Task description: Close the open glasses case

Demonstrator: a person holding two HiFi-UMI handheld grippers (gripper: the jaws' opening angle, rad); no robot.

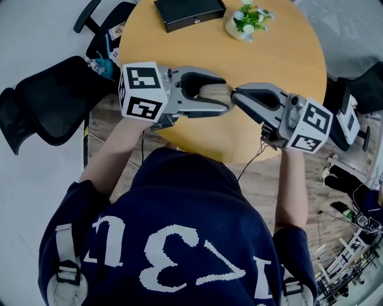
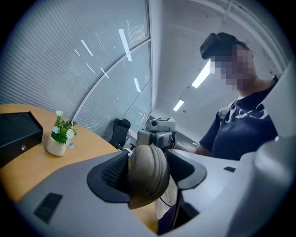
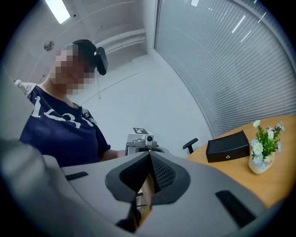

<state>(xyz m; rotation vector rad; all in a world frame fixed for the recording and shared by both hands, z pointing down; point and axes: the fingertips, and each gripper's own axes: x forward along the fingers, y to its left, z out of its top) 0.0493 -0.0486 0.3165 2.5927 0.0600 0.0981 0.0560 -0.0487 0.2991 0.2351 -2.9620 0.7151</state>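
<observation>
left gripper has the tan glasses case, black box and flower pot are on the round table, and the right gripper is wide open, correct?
Not quite: the right gripper is shut, its jaws together, as the right gripper view shows. The rest stands: the left gripper holds the tan glasses case, and the black box and flower pot are on the round table.

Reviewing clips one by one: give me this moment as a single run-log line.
left tool: clamped on glasses case | right tool: shut, tips at case's end | case: held off table
</observation>
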